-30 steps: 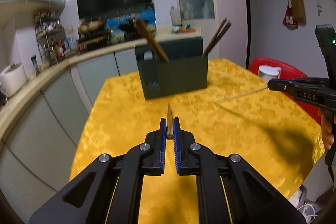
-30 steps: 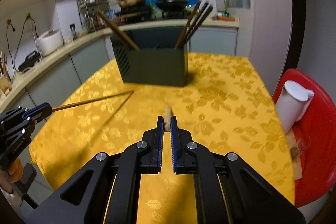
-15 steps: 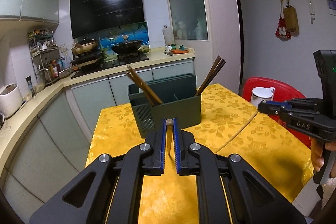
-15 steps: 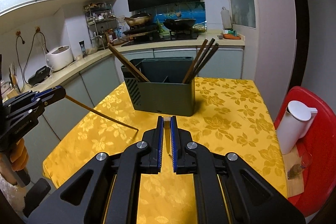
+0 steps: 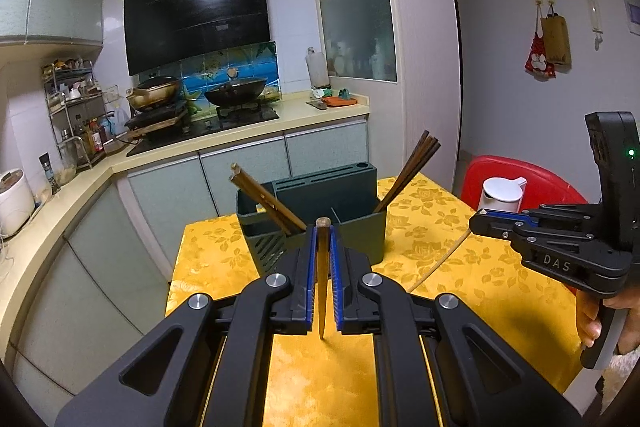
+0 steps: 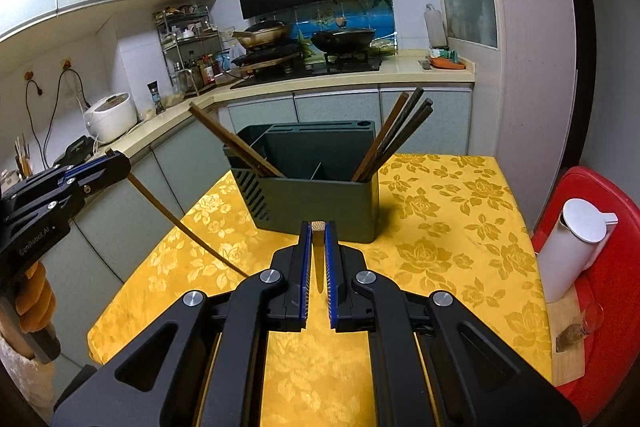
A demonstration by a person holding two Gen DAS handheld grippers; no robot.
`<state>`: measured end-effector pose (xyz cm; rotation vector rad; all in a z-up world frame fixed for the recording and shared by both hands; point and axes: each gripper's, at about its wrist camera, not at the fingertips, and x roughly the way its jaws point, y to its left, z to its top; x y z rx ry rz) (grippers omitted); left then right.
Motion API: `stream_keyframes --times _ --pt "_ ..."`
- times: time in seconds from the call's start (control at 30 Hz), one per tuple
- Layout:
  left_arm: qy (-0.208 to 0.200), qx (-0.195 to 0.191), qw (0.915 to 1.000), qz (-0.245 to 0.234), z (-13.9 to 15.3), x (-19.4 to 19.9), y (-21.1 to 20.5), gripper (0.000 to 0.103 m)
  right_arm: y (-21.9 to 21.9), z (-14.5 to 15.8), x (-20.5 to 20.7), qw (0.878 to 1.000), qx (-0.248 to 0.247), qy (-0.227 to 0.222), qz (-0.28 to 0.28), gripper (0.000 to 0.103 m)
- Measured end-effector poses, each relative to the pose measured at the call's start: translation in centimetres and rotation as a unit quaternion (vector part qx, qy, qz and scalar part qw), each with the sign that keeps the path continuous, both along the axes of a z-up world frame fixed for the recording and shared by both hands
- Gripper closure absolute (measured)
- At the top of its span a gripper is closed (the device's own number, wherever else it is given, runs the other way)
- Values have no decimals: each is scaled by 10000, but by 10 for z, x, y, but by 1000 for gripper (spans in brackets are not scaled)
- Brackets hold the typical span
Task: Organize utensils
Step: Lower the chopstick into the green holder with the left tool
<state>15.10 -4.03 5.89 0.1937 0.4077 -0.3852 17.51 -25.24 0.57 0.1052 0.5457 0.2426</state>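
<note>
Left gripper (image 5: 323, 267) pinched a slim wooden chopstick (image 5: 322, 279); right gripper (image 6: 319, 267) clamped a paler bamboo stick (image 6: 319, 247), above the boxy green holder (image 6: 316, 203).

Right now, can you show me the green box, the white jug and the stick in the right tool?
green box (image 6: 320, 203), right wrist view, front wall.
white jug (image 6: 572, 251), right wrist view, its body.
stick in the right tool (image 6: 319, 227), right wrist view, pale end.

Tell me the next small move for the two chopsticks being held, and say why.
Probably carry both forward, over the green utensil holder. The left hand-held gripper is shut on a dark chopstick, the right hand-held gripper on a pale chopstick. Both hang above the yellow tablecloth, short of the holder, where other chopsticks already stand.
</note>
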Motion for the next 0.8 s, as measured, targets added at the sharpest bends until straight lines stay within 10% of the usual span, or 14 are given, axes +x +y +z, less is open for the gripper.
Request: stream_keyframes --times 0.8 --pt "-604 -706 9953 286 121 75 -37 97 -12 100 59 9988 111 -450 -174 96"
